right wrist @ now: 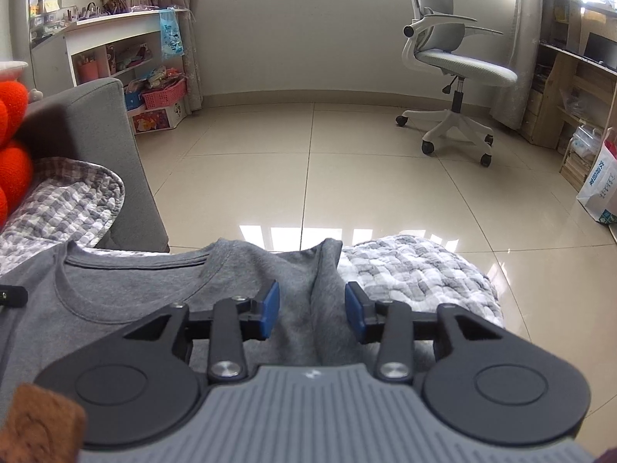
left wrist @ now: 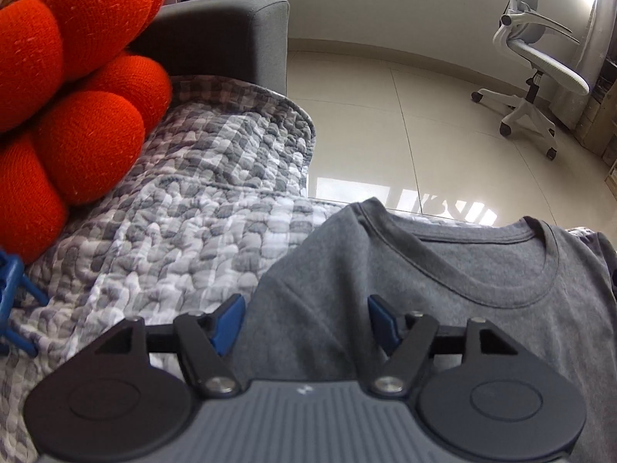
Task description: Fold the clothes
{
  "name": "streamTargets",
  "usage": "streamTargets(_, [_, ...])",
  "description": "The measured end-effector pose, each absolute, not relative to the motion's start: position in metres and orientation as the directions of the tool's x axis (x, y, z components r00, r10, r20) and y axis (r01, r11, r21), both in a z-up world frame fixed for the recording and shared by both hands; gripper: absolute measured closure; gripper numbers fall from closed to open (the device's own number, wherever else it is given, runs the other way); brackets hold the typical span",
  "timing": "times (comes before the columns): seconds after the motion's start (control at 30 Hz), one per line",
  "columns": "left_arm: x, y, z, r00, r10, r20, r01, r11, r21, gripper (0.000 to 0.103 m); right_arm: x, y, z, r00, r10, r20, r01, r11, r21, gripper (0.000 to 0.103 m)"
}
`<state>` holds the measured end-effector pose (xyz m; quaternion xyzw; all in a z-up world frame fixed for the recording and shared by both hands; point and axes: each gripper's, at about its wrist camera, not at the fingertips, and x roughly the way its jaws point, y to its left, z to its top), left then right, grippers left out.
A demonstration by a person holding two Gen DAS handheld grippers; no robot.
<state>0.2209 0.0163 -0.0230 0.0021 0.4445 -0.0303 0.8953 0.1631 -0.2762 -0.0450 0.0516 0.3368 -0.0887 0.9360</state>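
Note:
A grey T-shirt [left wrist: 443, 289] lies flat on a grey-and-white quilted cover [left wrist: 173, 223], collar toward the floor edge. My left gripper [left wrist: 306, 326] is open just above the shirt's left shoulder, its blue pads [left wrist: 227, 324] wide apart and holding nothing. In the right wrist view the same T-shirt [right wrist: 127, 293] lies with its right shoulder folded inward into a raised ridge. My right gripper [right wrist: 312, 310] is open, its blue pads [right wrist: 270, 308] on either side of that ridge without pinching it.
A red knotted cushion [left wrist: 77, 88] sits at the left against the grey sofa arm [left wrist: 231, 34]. The quilted cover [right wrist: 416, 274] ends at a tiled floor [right wrist: 347, 177]. A white office chair [right wrist: 451, 65] stands beyond. Shelves [right wrist: 127, 58] line the far left wall.

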Motion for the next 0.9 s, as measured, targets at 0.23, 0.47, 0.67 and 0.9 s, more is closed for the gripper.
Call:
streamTargets(0.23, [0.172, 0.041, -0.014, 0.554, -0.079, -0.829, 0.035, 0.997, -0.071, 0.03, 0.129, -0.263, -0.029, 0.747, -0.047, -0.663, 0.145, 0.985, 0.094, 0.061])
streamTargets(0.47, [0.132, 0.081, -0.006, 0.476, -0.17, -0.863, -0.15, 0.951, -0.27, 0.03, 0.093, -0.232, -0.013, 0.734, 0.075, -0.675, 0.051, 0.985, 0.165, 0.061])
streamTargets(0.67, [0.102, 0.102, 0.005, 0.527, -0.125, -0.841, -0.245, 0.925, -0.291, 0.03, 0.072, -0.188, -0.002, 0.723, 0.17, -0.669, -0.071, 0.982, 0.173, 0.06])
streamTargets(0.9, [0.101, 0.124, -0.015, 0.523, -0.119, -0.844, -0.282, 0.91, -0.303, 0.035, 0.049, -0.137, -0.017, 0.681, 0.364, -0.636, -0.257, 0.931, 0.258, 0.059])
